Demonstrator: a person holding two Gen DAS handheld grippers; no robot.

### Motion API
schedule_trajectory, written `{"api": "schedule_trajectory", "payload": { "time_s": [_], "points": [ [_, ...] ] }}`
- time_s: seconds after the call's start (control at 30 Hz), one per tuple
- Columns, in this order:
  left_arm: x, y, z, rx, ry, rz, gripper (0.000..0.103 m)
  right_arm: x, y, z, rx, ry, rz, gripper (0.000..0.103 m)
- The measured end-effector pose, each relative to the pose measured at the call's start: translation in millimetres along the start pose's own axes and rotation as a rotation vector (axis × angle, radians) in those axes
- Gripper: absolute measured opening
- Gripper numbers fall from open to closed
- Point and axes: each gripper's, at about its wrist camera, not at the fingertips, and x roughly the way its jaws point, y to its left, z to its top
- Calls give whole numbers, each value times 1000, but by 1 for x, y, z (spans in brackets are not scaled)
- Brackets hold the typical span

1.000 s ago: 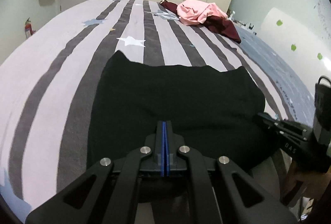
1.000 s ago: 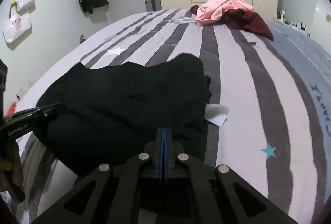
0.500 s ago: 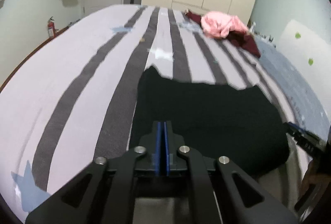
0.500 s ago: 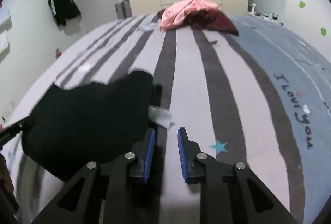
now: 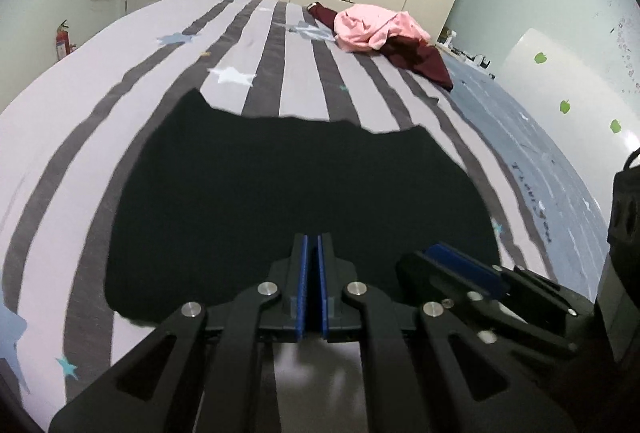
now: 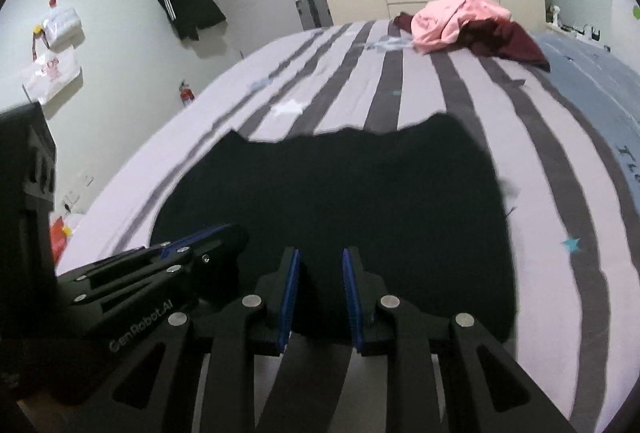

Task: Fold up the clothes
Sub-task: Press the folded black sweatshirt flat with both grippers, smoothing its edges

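Striped bedding (image 5: pixel 120 121) fills both views; nearest, at 6 o'clock, the left gripper (image 5: pixel 311 245) is pressed together on nothing and the right gripper (image 6: pixel 319 259), its jaws having just parted, stands slightly apart and empty. Just beyond them lies the black garment (image 5: pixel 288 193), apparently folded into a compact block. Far off at 1 o'clock a pink garment (image 5: pixel 372 29) and a maroon garment (image 5: pixel 424 61) lie heaped, probably still to fold.

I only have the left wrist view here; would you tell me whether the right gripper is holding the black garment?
Observer: No. The right gripper has just been opening; its jaws stand apart, with none of the black garment pinched between them.
Operator: Thank you. Is there anything on the wall past my left edge?
Observer: Yes, white bags hang on that wall.
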Motion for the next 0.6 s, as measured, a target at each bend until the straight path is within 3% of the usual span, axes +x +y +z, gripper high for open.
{"api": "schedule_trajectory", "payload": {
  "time_s": [0.2, 0.43, 0.5, 0.6],
  "points": [
    [2, 1, 0, 45, 6, 4, 2, 9, 0, -7, -76, 13, -26, 18],
    [-17, 46, 4, -10, -31, 84, 2, -10, -48, 2, 14, -17, -152, 18],
    [-15, 53, 2, 2, -26, 81, 2, -8, -65, 0, 38, -6, -189, 4],
    [-11, 54, 1, -25, -11, 80, 2, -7, -75, -1, 52, 5, -201, 1]
  ]
}}
